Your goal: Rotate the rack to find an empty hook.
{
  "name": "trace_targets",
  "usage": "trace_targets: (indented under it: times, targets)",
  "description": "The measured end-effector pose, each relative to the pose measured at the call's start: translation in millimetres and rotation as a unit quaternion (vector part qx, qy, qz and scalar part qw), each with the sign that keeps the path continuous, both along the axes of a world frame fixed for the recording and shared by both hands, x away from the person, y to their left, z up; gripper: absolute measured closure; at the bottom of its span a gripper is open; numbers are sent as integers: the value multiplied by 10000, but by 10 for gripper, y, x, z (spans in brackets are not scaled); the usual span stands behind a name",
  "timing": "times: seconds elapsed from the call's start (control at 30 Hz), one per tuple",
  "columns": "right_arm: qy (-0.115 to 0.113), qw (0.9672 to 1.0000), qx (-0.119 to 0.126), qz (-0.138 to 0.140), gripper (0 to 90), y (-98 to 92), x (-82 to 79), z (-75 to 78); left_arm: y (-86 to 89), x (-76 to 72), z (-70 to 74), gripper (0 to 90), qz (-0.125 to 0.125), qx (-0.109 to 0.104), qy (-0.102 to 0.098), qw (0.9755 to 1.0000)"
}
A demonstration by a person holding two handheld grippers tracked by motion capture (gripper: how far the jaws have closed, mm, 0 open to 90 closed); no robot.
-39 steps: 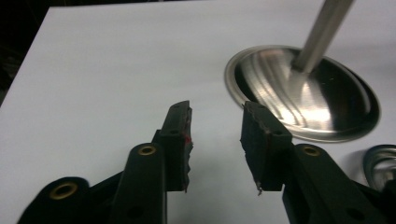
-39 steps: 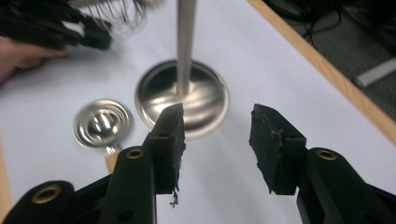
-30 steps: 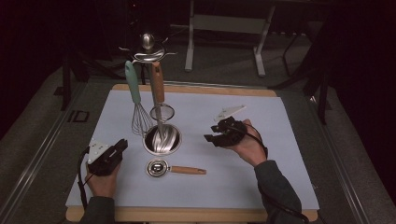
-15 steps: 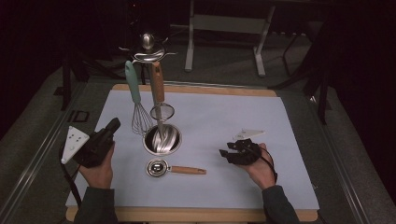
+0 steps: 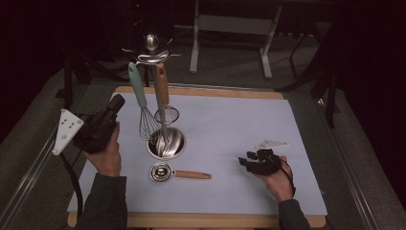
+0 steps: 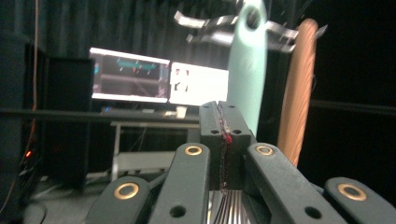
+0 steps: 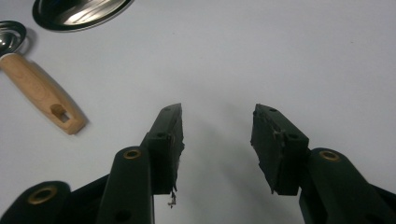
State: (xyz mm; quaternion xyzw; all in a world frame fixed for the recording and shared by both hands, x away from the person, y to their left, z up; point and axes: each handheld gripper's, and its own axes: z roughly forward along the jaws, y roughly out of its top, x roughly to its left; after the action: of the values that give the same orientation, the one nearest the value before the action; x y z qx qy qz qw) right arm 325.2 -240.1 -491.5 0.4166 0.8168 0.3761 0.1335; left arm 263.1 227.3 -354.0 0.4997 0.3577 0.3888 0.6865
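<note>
A steel utensil stand (image 5: 166, 143) rises from a round base on the pale mat (image 5: 230, 120). A whisk with a mint handle (image 5: 137, 86) and a small strainer with a wooden handle (image 5: 163, 84) hang from its top hooks. A wooden-handled metal scoop (image 5: 179, 173) lies flat in front of the base. My left gripper (image 5: 117, 101) is raised left of the stand, shut on nothing; in the left gripper view its tips (image 6: 223, 109) point at the mint handle (image 6: 247, 60) and wooden handle (image 6: 299, 88). My right gripper (image 5: 246, 163) hovers low over the mat at the right, open (image 7: 217, 116) with bare mat between its fingers.
The mat lies on a wooden board (image 5: 201, 220) on a dark table. Beyond the table stand metal frame legs (image 5: 196, 43) and lit screens (image 6: 159, 81). In the right gripper view the scoop's handle (image 7: 39, 93) and the stand's base (image 7: 79, 11) lie at the upper left.
My left gripper has risen off the mat and tilted up toward the hanging utensils. My right gripper has moved from mid-mat toward the near right and come down lower.
</note>
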Motion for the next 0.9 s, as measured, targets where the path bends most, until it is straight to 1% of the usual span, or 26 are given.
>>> trace_targets:
  times: [0.03, 0.17, 0.23, 0.27, 0.3, 0.33, 0.47, 0.57, 0.6, 0.9]
  targets:
    - [20, 10000, 11, -19, 530, -9, -2, -2, -15, 3, 39, 900, -9, 10, -80, 10000]
    - [35, 10000, 16, -43, 528, -35, -2, -5, -89, 15, 225, 900, -94, 51, -296, 9995]
    - [38, 10000, 15, -52, 528, -44, -2, -10, -130, 31, 332, 900, -114, 115, -376, 9992]
    - [40, 10000, 41, -67, 527, -46, -2, -14, -130, 31, 332, 900, -114, 115, -376, 9992]
    - [31, 9999, 44, -87, 527, -54, -1, -16, -186, 54, 434, 900, -64, 247, -480, 9985]
    - [31, 9999, 44, -87, 527, -54, -1, -16, -186, 54, 434, 900, -64, 247, -480, 9985]
    - [37, 9999, 69, -89, 525, -73, -8, -16, -253, 87, 541, 900, -17, 376, -556, 9977]
    - [40, 9999, 73, -82, 523, -88, -4, -15, -287, 144, 579, 900, -32, 445, -502, 9977]
    - [44, 9999, 96, -100, 522, -99, -5, -9, -300, 179, 584, 900, -33, 463, -478, 9978]
    - [16, 9997, 158, -165, 522, -161, -14, 17, -353, 215, 593, 900, 60, 545, -518, 9972]
